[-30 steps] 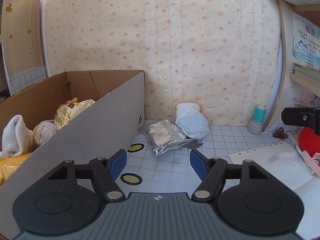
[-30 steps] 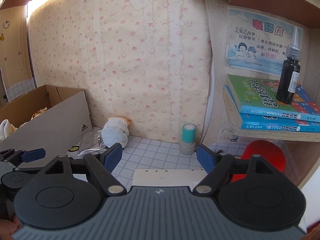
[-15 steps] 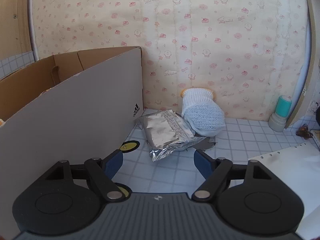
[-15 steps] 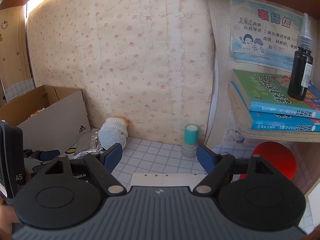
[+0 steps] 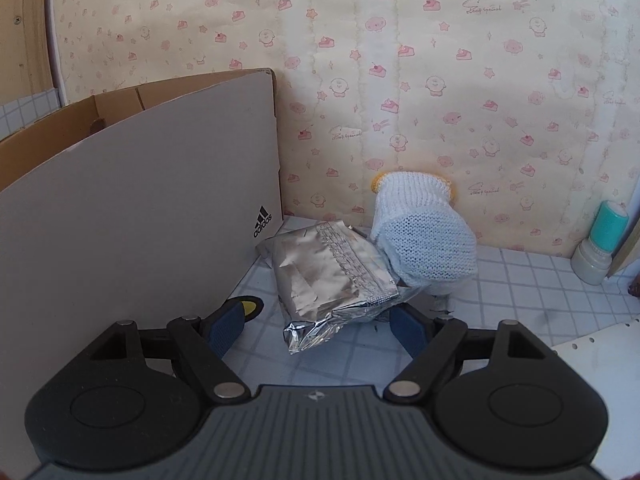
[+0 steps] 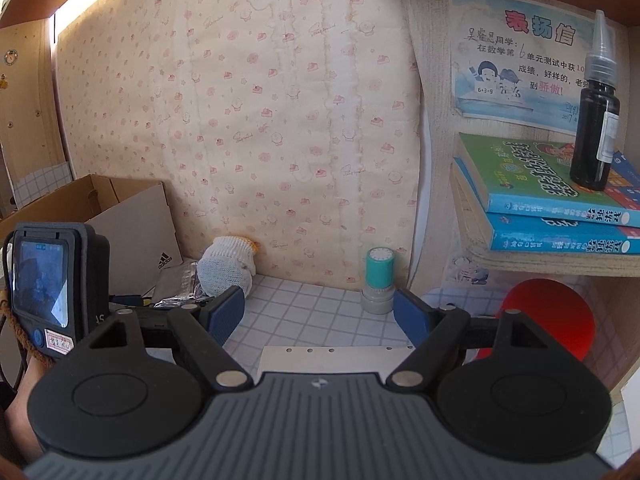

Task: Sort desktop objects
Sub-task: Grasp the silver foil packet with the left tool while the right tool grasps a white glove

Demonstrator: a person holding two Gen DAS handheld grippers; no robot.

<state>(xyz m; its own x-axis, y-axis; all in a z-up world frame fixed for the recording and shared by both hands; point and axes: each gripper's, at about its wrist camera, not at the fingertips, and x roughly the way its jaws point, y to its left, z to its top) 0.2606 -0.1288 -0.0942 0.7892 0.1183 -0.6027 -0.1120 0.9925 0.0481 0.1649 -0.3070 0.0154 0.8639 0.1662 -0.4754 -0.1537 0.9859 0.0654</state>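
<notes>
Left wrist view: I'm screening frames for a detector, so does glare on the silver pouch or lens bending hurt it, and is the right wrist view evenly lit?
Left wrist view: the foil pouch shows bright patches but its creases stay readable; the cardboard box edge bows from fisheye distortion. Right wrist view: a blown-out strip sits top left, while the red disc under the shelf lies in shade.

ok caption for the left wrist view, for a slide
Open left gripper closing in on a silver foil packet beside a white knit glove and cardboard box.
</notes>
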